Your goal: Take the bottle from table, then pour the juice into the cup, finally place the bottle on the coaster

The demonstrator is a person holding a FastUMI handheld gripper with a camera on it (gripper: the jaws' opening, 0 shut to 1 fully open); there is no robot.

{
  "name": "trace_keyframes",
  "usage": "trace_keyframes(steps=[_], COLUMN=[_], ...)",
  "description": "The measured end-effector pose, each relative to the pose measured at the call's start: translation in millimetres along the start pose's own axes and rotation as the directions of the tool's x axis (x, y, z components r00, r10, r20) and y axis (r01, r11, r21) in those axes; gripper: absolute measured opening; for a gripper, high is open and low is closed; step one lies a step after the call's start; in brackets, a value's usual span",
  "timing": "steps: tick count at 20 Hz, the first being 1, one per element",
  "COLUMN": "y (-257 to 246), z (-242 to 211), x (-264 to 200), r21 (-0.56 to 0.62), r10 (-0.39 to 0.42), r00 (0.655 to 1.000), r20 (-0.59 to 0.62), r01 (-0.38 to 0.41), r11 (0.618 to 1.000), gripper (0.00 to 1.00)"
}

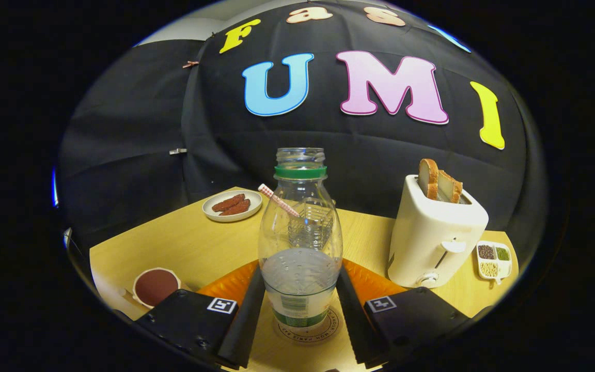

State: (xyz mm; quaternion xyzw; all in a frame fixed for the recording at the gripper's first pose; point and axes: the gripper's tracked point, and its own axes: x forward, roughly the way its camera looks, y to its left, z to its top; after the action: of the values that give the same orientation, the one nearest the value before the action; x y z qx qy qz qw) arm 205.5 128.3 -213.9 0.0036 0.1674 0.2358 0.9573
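Black cloth walls close off the booth behind a pale yellow wooden table; on it, between the gripper's two fingers, stands a clear plastic bottle with a green neck ring and no cap, upright, part-filled with a cloudy pale liquid in its lower body; its base sits on a round light coaster with printed lettering round the rim. Fingers flank the bottle's lower part on either side, running right alongside it; whether they press on it or only sit close cannot be told; jaws not fully spread, not pressed together. Seen through and just behind the bottle, a clear ribbed cup holding a pink checked straw, well beyond the fingertips. Orange mat or tray edge shows under the fingers at both sides. Right of the bottle, near it, a cream two-slot toaster with two slices of bread standing in its slots; beyond that, a small white divided dish of seeds and grains by the table edge. Left and further back, a white oval plate with reddish-brown strips; nearer, left of the left finger, a small pale dish of dark brown stuff.
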Motion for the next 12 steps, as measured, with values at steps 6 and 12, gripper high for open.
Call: trace_keyframes(steps=[6, 12], y=[-4.6, -6.1], z=[-1.6, -8.0], x=[-2.5, -4.6], r21=[0.007, 0.0], r10=[-0.017, -0.017], r00=[1.0, 1.0], r20=[0.026, -0.007], r01=[0.017, 0.017], r11=[1.0, 1.0], gripper=[0.78, 0.8])
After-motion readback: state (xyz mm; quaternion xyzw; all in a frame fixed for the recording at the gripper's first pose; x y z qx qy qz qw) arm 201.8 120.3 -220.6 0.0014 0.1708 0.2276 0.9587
